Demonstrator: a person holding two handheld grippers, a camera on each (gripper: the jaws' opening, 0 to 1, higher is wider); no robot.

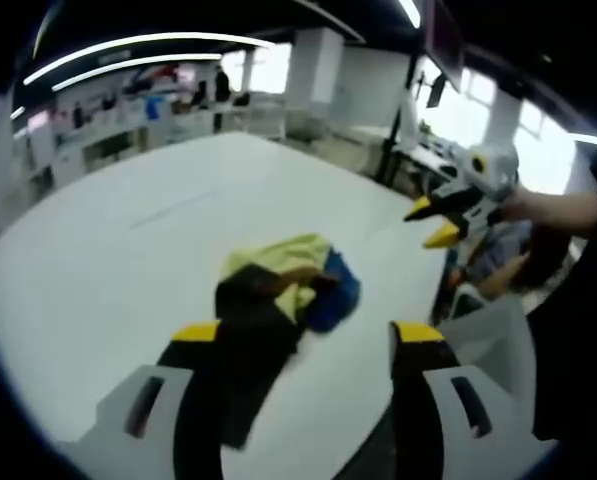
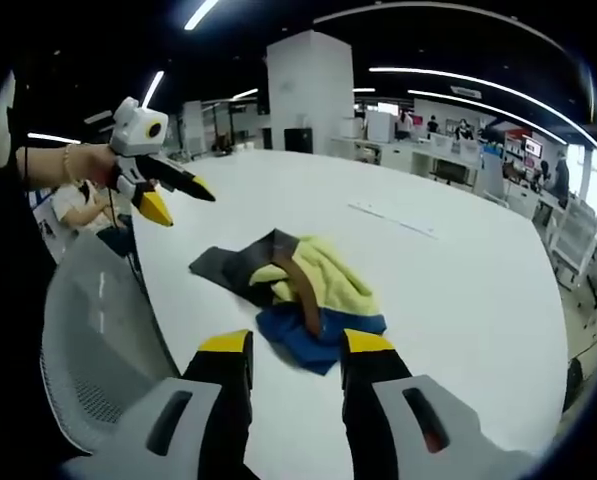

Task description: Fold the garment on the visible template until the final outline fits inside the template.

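The garment [image 2: 303, 290] (yellow, blue and dark grey panels) lies crumpled in a heap on the white table [image 2: 448, 270], near the table edge, just ahead of both grippers; in the left gripper view it sits at centre, its dark part trailing toward 7 o'clock. The left gripper [image 1: 308, 335] hovers above it, jaws apart and holding nothing; in the right gripper view it shows at 10 o'clock. The right gripper [image 2: 286, 345] has its jaws apart too, empty, over the blue edge. A grey mesh chair [image 2: 98, 340] stands at 8 o'clock beside the table.
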